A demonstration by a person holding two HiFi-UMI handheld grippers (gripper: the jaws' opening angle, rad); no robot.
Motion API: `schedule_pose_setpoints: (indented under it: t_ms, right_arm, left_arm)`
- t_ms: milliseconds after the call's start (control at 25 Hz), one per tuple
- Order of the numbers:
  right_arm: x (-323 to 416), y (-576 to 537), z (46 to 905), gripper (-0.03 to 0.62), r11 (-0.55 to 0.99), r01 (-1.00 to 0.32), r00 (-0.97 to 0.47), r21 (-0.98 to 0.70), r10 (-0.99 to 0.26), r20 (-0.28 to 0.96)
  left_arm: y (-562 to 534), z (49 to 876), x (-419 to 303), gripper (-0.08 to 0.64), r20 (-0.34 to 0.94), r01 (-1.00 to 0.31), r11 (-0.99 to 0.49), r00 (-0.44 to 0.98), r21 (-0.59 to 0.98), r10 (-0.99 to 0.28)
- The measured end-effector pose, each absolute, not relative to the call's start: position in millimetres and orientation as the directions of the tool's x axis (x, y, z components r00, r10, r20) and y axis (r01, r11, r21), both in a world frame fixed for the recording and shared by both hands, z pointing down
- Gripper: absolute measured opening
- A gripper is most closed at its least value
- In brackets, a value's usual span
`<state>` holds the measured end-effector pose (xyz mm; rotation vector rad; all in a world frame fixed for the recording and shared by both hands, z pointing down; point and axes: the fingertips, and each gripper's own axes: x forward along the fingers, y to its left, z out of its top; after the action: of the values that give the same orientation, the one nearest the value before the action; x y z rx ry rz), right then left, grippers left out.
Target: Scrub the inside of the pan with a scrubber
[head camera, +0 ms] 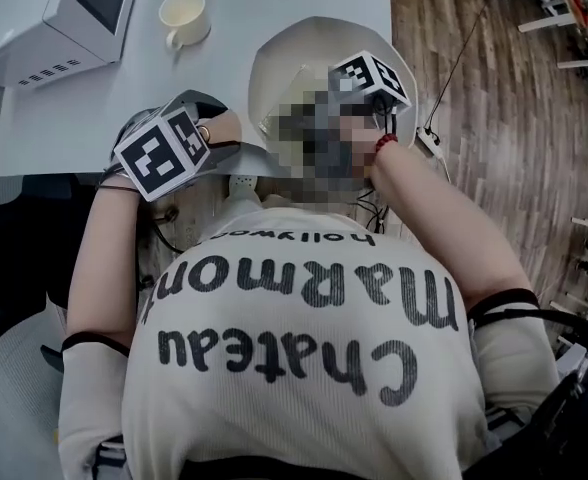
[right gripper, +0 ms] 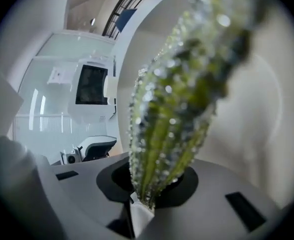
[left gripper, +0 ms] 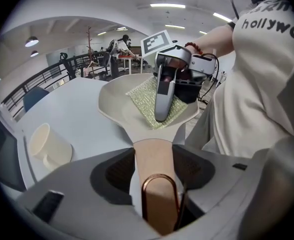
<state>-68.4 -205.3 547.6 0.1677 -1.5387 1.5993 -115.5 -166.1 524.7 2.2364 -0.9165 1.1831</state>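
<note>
The left tongs [left gripper: 154, 168] clamped the tan handle [left gripper: 153, 153] of the cream round pan [left gripper: 118, 104], lower centre. Only that view showed the right tongs [left gripper: 161, 115] pressing the green glittery scrubber [left gripper: 143, 95] onto the pan floor. The right gripper view showed them gripping it.

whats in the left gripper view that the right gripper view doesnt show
Only the left gripper view: the left gripper clamped on the pan handle, the cup, and the right gripper seen from outside, reaching down into the pan.
Only the right gripper view: the microwave, and the end of the scrubber pinched between the right gripper's own jaws.
Both: the green scrubber and the pale inside of the pan.
</note>
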Motion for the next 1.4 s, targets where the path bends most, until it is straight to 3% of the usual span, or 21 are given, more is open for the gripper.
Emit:
schedule_pose_setpoints:
  t_ms: [440, 920, 1200, 1400]
  right_arm:
    - [-50, -186, 543, 0.057, 0.362, -0.667, -0.423, -0.650, 0.535, 0.732]
    - [19, -189, 536, 0.057, 0.475, -0.664, -0.339, -0.577, 0.496, 0.799]
    - [72, -219, 541, 0.057, 0.671, -0.594, -0.141, -0.443, 0.455, 0.879]
    - [97, -261, 547, 0.057, 0.816, -0.511, 0.012, -0.270, 0.320, 0.947]
  left_arm:
    - [-171, 530, -124, 0.235, 0.848, -0.760, -0.643, 0.401, 0.095, -0.347]
    - [-168, 526, -116, 0.230, 0.854, -0.811, -0.583, 0.331, 0.040, -0.402]
    - [-169, 524, -114, 0.229, 0.859, -0.843, -0.537, 0.262, -0.017, -0.439]
    - [-165, 523, -110, 0.229, 0.859, -0.863, -0.506, 0.253, -0.009, -0.446]
